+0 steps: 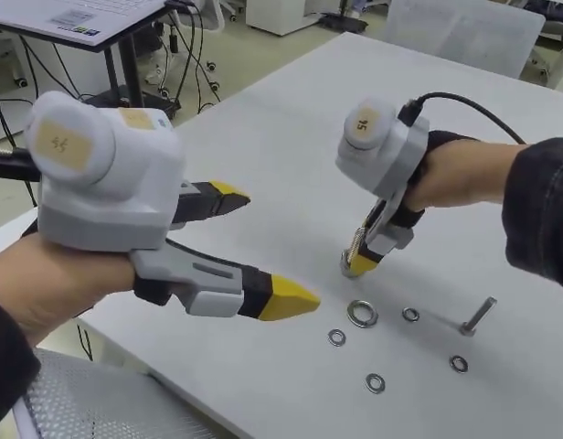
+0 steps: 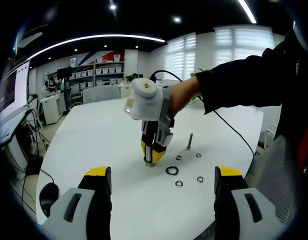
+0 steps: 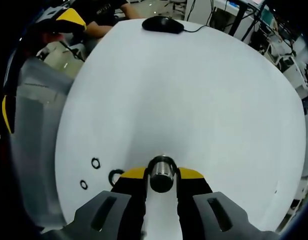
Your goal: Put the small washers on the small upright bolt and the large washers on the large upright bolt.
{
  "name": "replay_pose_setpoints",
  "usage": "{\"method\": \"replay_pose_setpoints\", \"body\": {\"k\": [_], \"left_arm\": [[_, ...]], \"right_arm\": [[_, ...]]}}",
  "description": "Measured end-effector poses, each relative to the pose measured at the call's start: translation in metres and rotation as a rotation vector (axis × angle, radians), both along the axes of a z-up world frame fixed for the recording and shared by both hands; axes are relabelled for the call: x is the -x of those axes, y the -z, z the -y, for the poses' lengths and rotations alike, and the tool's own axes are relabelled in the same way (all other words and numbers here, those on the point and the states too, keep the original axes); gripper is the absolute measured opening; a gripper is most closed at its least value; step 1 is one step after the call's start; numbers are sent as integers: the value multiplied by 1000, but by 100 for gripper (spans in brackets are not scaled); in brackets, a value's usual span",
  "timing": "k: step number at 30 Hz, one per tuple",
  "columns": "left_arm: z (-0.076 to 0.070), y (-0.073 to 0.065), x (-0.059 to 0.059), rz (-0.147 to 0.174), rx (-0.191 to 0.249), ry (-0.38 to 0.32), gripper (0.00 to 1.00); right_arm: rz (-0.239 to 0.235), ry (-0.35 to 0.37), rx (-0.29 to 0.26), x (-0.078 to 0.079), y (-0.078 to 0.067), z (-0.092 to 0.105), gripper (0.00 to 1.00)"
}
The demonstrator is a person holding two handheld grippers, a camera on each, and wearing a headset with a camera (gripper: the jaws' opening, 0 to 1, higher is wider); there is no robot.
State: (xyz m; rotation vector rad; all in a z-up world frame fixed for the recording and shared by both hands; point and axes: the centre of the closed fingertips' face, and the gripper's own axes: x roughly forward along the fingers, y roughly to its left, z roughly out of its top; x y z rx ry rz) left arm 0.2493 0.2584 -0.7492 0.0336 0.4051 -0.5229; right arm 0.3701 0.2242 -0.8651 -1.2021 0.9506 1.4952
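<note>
My right gripper [image 1: 362,264] is clamped on the large threaded steel bolt [image 3: 162,174], standing it upright with its lower end on the white table [image 1: 291,137]. My left gripper [image 1: 263,247] hovers off to the side, jaws spread wide, holding nothing. Just beside the big bolt lies the large silver washer [image 1: 362,314], with four small silver washers [image 1: 336,337] scattered around it. The small steel bolt [image 1: 478,315] stands upright on the table, near the far washers.

Tabletop [image 1: 281,137] open beyond right gripper [image 1: 362,265], large bolt [image 1: 355,245]; washers [image 1: 362,314], small bolt [image 1: 478,315] nearer.
</note>
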Motion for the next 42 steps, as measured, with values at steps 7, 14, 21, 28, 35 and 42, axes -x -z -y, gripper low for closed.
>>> {"method": "replay_pose_setpoints", "body": {"k": [7,14,21,28,35,42], "left_arm": [[0,0,-1,-1,0,0,84],[0,1,-1,-1,-1,0,84],[0,2,0,-2,-1,0,84],[1,3,1,-4,-4,2,84],[2,3,1,-4,-5,5,84],[3,3,1,-4,-5,10,84]], "right_arm": [[-3,3,-4,1,1,1,23],[0,-4,-3,0,2,3,24],[0,-14,-14,0,2,5,27],[1,3,-28,-2,-2,11,31],[6,8,-27,-2,-3,17,33],[12,27,-24,-2,-7,29,33]]}}
